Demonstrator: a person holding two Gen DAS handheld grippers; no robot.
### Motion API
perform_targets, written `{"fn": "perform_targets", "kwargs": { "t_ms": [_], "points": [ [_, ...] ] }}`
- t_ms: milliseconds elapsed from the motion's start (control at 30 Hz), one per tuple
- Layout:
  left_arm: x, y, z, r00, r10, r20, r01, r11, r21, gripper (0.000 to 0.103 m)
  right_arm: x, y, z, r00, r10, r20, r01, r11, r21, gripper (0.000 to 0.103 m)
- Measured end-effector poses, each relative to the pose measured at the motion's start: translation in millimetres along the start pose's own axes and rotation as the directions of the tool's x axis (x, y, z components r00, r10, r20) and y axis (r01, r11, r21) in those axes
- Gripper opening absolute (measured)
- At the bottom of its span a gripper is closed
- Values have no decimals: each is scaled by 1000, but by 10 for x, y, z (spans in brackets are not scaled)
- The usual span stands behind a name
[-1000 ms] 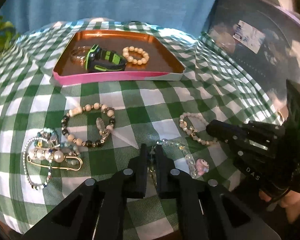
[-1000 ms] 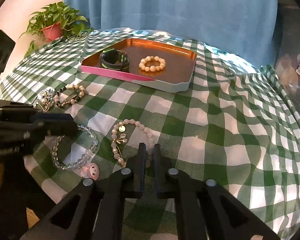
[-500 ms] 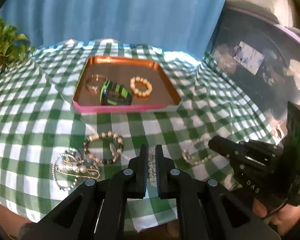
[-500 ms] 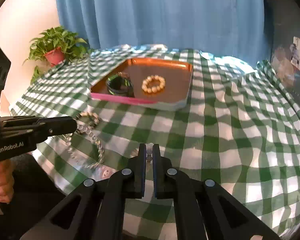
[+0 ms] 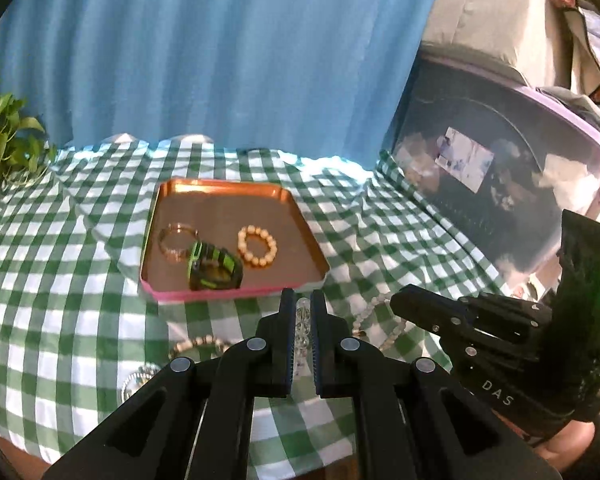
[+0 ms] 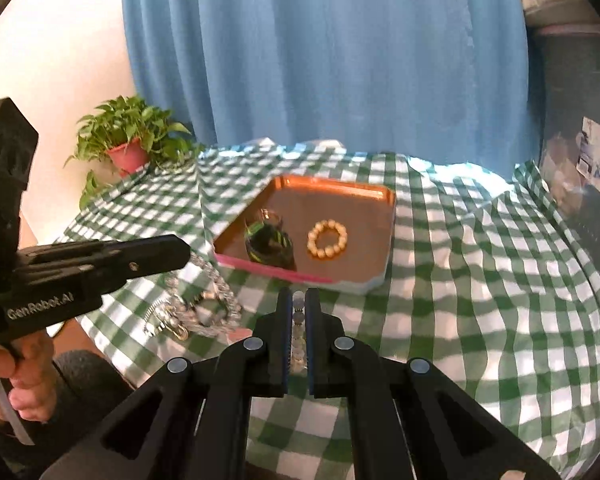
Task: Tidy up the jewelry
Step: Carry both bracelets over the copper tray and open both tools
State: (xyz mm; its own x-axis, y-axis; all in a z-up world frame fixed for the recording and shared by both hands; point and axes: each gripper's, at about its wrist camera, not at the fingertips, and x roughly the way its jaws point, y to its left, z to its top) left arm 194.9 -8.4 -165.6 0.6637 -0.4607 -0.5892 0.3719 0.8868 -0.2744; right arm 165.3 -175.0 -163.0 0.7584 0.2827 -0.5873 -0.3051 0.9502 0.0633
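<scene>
The left gripper (image 5: 303, 312) holds a clear bead bracelet (image 5: 302, 320): its jaws stand narrow, closed on the strand, and the glassy beads show in the slit between them. In the right wrist view the rest of this strand hangs under the gripper as a loose glittering loop, at about 9 o'clock from the right jaws. The right gripper (image 6: 298, 312) is likewise shut on a pearl bead bracelet (image 6: 298, 320); small pale beads sit in a column between its jaws, and in the left wrist view part of the same strand trails at 3 o'clock from the left jaws, under the right gripper.

I judge both pieces to be very light and completely limp, so they will swing and drape when carried. The beads are round, smooth and probably slippery; the clear ones may be glass and could chip. The grip is better across the cord between two beads, or on one bead squarely, and not on a charm.

The copper tray (image 5: 228, 194) lies on the checked counter (image 5: 60, 280) at 12 o'clock from both jaws, a little ahead. It already contains a cream bead bracelet (image 5: 257, 246), a green and black watch (image 5: 214, 266) and a thin bangle (image 5: 176, 238). More jewelry lies on the cloth at about 8 o'clock from the left jaws, partly hidden.
</scene>
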Motion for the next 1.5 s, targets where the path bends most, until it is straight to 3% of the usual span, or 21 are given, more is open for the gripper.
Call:
{"fn": "perform_targets", "kwargs": {
  "t_ms": [567, 933, 1233, 1333, 1433, 1500],
  "points": [
    [388, 219, 525, 997, -45, 66, 45, 999, -5, 7, 384, -9, 484, 1000, -4, 26, 4, 1000, -16, 4],
    [699, 305, 932, 991, -50, 122, 50, 999, 5, 7, 774, -239, 761, 999, -15, 40, 14, 1000, 11, 5],
    [1024, 388, 1071, 978, -83, 193, 78, 996, 32, 7, 940, -543, 862, 995, -27, 97, 20, 997, 75, 5],
    [1148, 517, 1074, 970, -104, 221, 106, 994, -1, 7, 1060, -615, 824, 996, -16, 88, 10, 997, 72, 5],
    [1425, 730, 1021, 983, -89, 162, 102, 992, -74, 7, 1254, -703, 774, 998, 1, 60, -7, 996, 88, 5],
    [1603, 861, 955, 995, -38, 93, 48, 993, -109, 7, 1378, -776, 737, 999, 22, 34, -26, 992, 121, 5]
  ]
}}
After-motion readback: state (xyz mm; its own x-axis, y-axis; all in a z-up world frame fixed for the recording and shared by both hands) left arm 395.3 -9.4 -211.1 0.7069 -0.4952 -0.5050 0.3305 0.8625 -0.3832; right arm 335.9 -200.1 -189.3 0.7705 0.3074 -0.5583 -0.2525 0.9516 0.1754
